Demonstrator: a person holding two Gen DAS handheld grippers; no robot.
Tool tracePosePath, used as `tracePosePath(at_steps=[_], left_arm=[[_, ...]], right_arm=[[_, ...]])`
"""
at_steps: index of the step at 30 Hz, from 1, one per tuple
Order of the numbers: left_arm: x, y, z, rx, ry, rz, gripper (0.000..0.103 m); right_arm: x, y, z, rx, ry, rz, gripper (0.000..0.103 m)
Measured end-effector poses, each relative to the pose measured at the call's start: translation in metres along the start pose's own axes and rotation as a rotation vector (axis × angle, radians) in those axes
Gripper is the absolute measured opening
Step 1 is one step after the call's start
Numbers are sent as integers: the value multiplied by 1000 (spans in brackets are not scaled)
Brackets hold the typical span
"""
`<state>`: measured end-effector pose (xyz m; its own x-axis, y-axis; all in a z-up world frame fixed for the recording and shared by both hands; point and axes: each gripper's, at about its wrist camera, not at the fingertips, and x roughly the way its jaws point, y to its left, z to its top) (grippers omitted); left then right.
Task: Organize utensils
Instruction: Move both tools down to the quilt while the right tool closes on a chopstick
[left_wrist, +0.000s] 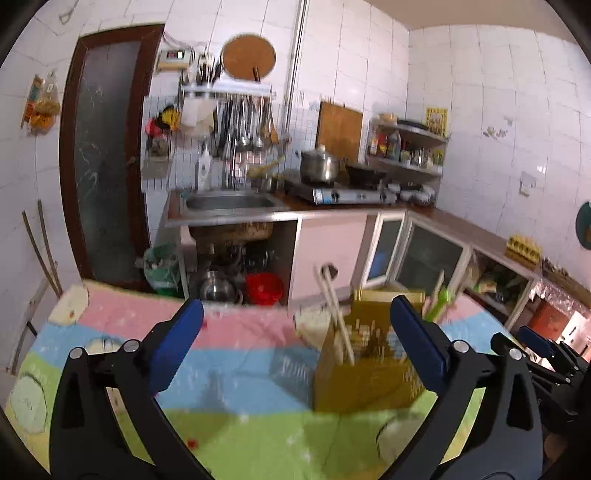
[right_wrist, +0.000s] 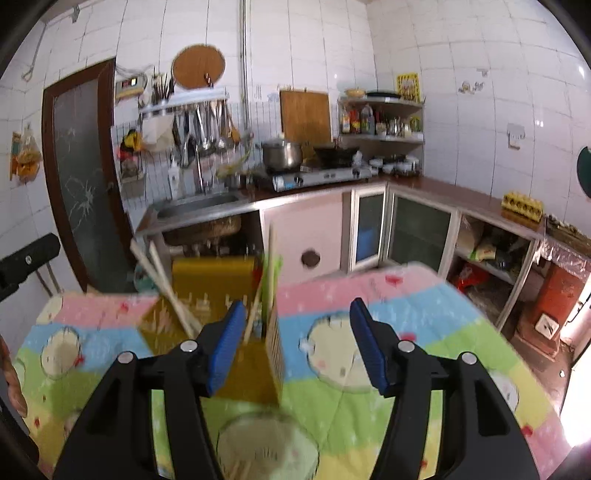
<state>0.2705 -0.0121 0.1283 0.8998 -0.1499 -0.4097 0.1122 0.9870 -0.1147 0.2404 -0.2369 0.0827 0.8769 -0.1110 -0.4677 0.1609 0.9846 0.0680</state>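
Utensil holder (right_wrist: 236, 332), yellow, centre-left of frame, chopsticks (right_wrist: 173, 291) inside. Left gripper (left_wrist: 295, 343) and right gripper (right_wrist: 297, 343): wide, empty. Advice: approach slowly, avoid tipping holder.

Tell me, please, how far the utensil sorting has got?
Done: pale chopsticks and green utensils already stand in the yellow holder. In hand: nothing; the left gripper and right gripper have open, empty jaws. Left: what looks like more sticks in the clear container, though that is blurred.
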Motion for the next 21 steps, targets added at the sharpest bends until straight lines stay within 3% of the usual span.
tracePosePath(at_steps=[7, 11, 21], left_arm=[[20, 15, -69, -15, 164, 22, 98], [25, 22, -100, -10, 218, 40, 98], [35, 22, -138, 11, 298, 52, 98]], right_arm=[[12, 6, -73, 9, 125, -4, 59], [24, 7, -100, 19, 189, -9, 58], [44, 27, -123, -3, 311, -16, 58]])
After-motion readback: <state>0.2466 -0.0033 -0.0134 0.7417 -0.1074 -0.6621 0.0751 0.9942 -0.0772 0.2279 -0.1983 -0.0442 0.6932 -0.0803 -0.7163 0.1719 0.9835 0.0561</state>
